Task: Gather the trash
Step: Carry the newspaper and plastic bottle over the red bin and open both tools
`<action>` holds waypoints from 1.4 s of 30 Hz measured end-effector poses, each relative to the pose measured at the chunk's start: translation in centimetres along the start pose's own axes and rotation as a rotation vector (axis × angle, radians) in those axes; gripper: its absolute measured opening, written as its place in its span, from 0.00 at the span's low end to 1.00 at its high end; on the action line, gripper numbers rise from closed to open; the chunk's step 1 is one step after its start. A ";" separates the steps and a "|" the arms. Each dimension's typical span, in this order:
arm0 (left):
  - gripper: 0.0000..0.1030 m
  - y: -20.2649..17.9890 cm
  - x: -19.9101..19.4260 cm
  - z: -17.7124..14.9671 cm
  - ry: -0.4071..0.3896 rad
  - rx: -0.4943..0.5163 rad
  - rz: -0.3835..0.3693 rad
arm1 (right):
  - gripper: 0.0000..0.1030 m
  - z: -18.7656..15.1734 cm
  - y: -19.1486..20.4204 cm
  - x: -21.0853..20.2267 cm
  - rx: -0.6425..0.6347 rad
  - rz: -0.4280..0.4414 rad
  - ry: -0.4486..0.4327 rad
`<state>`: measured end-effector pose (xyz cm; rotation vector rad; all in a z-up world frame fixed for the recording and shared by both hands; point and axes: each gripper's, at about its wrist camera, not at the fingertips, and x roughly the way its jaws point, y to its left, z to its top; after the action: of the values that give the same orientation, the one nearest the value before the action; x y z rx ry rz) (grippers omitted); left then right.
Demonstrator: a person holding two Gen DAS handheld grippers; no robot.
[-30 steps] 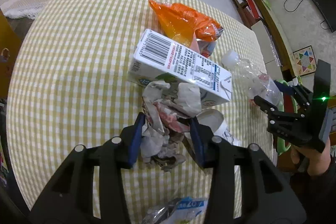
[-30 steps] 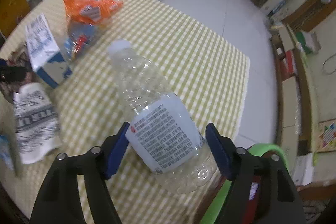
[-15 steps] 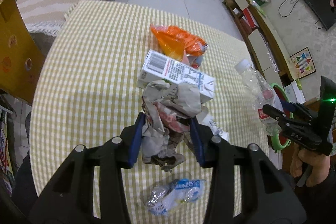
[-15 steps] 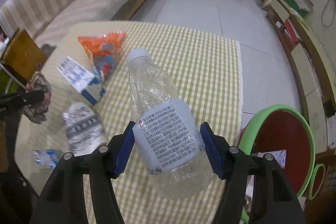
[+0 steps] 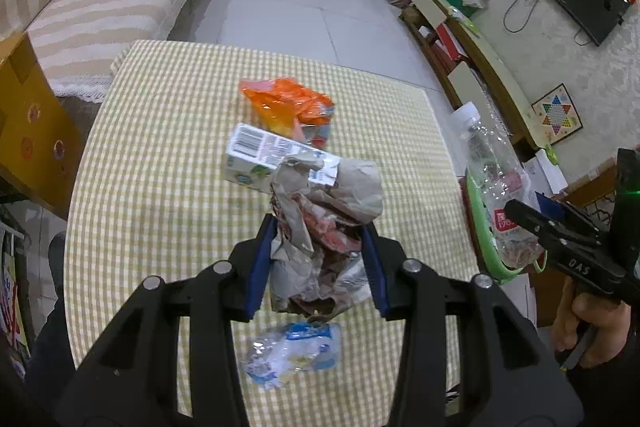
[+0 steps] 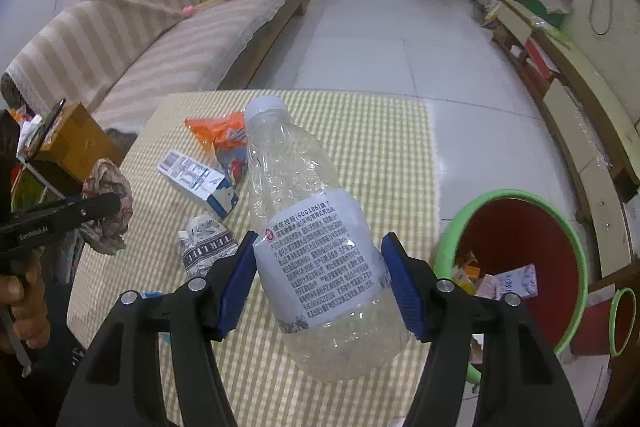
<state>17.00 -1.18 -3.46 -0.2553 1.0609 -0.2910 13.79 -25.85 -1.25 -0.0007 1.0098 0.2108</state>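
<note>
Above the checked counter (image 5: pixel 160 155), beside the red bin (image 6: pixel 516 239), the right tool (image 6: pixel 320 279) is clamping a clear bottle (image 6: pixel 304 211), its jaws having just narrowed onto it, while the left tool (image 5: pixel 316 267) is pinching a crumpled paper wad (image 5: pixel 320 219) tightly.

The bottle (image 6: pixel 320 255) is clear, crinkled plastic with a smooth printed label. The wad (image 5: pixel 324 227) looks like rough, creased paper, perhaps partly foil. A matt checked cloth (image 5: pixel 160 147) covers the desk. The snack bag (image 5: pixel 284 103) is glossy orange film, the carton (image 5: pixel 256 159) smooth card, the bin (image 6: pixel 520 239) shiny plastic, the floor (image 6: pixel 392 27) glossy tile.
</note>
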 end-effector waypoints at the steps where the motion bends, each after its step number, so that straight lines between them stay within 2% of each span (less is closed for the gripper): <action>1: 0.39 -0.4 0.1 0.1 0.000 0.006 -0.002 | 0.59 -0.1 -0.3 -0.4 0.009 -0.001 -0.006; 17: 0.39 -8.3 1.2 0.6 0.018 0.143 -0.057 | 0.59 -2.2 -6.9 -4.7 0.155 -0.071 -0.077; 31: 0.39 -18.7 5.1 2.2 0.063 0.294 -0.166 | 0.59 -4.8 -15.7 -7.5 0.340 -0.164 -0.115; 42: 0.39 -27.0 8.4 2.1 0.108 0.414 -0.228 | 0.59 -7.2 -20.9 -8.6 0.476 -0.205 -0.130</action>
<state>19.65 -29.23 -0.05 0.0137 1.0531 -0.7257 6.99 -48.49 0.05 0.3370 0.9037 -0.2176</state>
